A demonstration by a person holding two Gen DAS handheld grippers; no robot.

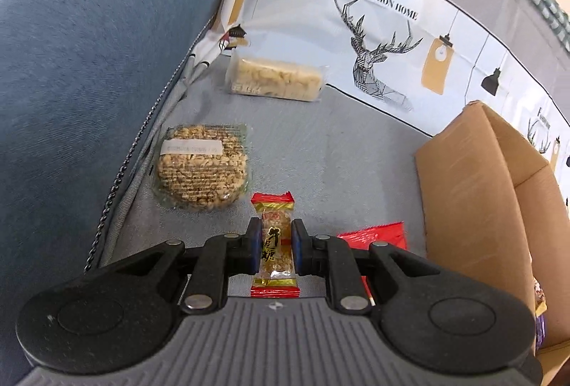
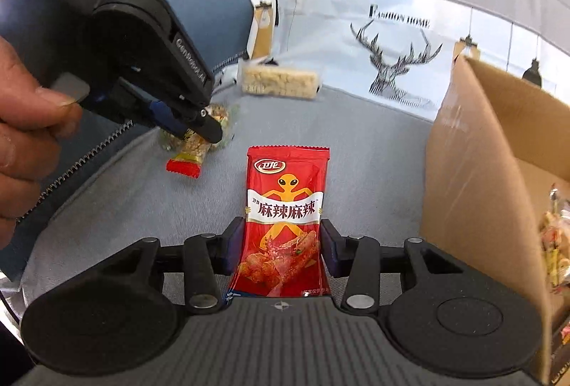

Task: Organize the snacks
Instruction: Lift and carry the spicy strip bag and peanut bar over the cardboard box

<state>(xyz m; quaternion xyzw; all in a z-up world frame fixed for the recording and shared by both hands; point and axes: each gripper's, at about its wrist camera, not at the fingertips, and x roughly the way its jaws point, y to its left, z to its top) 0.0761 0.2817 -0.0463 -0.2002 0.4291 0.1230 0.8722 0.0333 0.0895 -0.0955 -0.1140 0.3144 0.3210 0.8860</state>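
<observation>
I am clamping my left claw (image 1: 274, 248) on a small red-ended peanut candy bar (image 1: 274, 243), and my right claw (image 2: 281, 248) on a glossy red plastic spicy-snack packet (image 2: 286, 218), both above the grey fabric sofa seat (image 1: 320, 143). Next comes the brown cardboard box (image 2: 473, 179); crinkly film slips, so I am gripping firmly.

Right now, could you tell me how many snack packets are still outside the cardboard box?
4: peanut candy in the left gripper, red spicy packet in the right gripper, round peanut cake and pale bar on the sofa. Others may be hidden.
</observation>
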